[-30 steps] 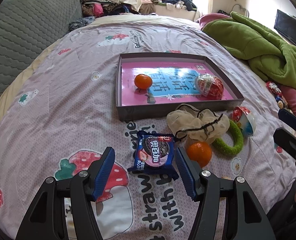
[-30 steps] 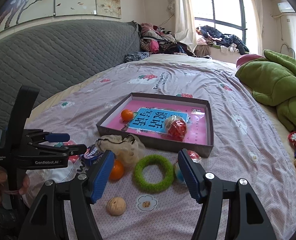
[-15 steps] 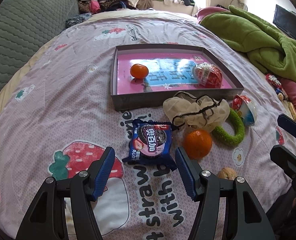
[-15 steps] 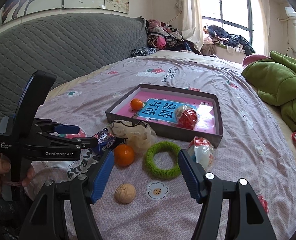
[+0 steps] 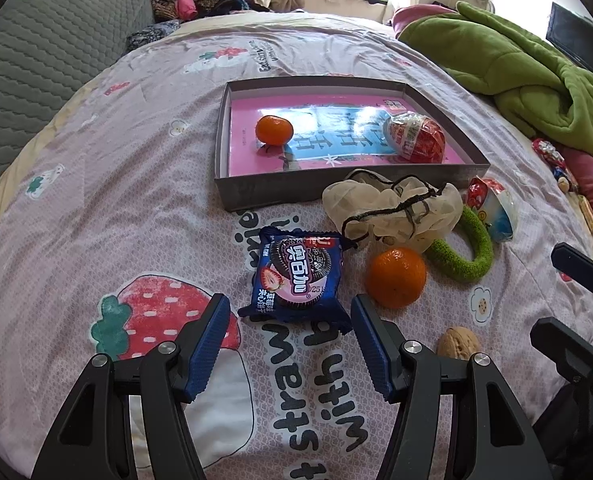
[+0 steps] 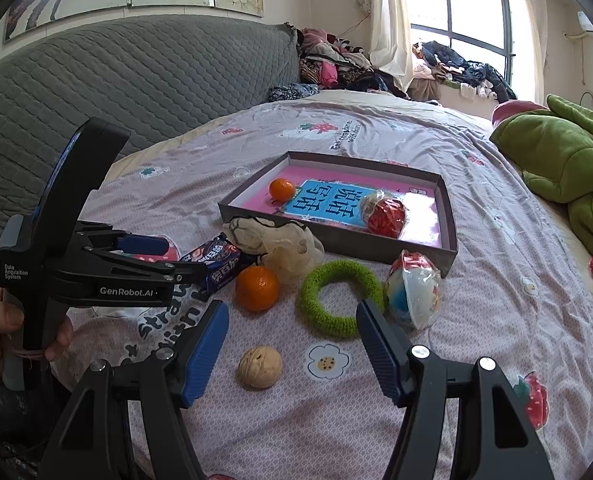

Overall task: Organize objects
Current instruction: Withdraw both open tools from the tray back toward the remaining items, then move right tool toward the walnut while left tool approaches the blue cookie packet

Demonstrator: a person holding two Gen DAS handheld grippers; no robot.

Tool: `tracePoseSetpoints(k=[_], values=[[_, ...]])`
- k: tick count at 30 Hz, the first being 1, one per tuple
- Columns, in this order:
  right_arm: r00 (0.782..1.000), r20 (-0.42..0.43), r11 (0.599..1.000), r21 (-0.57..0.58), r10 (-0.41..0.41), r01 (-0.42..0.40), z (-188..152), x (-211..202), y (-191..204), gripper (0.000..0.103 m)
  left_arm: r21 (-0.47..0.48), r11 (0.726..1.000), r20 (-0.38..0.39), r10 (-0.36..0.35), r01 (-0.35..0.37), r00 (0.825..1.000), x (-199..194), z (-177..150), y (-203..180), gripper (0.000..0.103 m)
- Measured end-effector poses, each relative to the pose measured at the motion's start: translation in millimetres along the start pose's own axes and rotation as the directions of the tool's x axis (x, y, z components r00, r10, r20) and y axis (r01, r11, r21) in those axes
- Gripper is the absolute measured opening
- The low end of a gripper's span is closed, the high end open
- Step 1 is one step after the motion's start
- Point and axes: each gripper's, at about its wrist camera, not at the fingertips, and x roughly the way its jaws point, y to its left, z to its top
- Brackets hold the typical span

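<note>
While both grippers hover with fingers apart and empty, loose items wait just outside the grey tray.

Left gripper lines up on the cookie packet, probably its pick; right gripper hangs above the walnut and green ring. A tangerine and a wrapped egg, seemingly a toy, already sit in the tray.

Two oranges, two wrapped toy eggs, one walnut, one cookie packet, one green ring, one mesh bag, one box
</note>
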Motion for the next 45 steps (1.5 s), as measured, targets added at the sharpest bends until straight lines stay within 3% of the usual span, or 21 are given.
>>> tracePoseSetpoints(k=[45], values=[[0.995,-0.100,1.000,0.009,0.029,-0.028,-26.5,32.2,12.0,0.066,-0.013,1.000,-0.024,-0.018,0.017,1.000,16.3,0.9,0.0,0.065]])
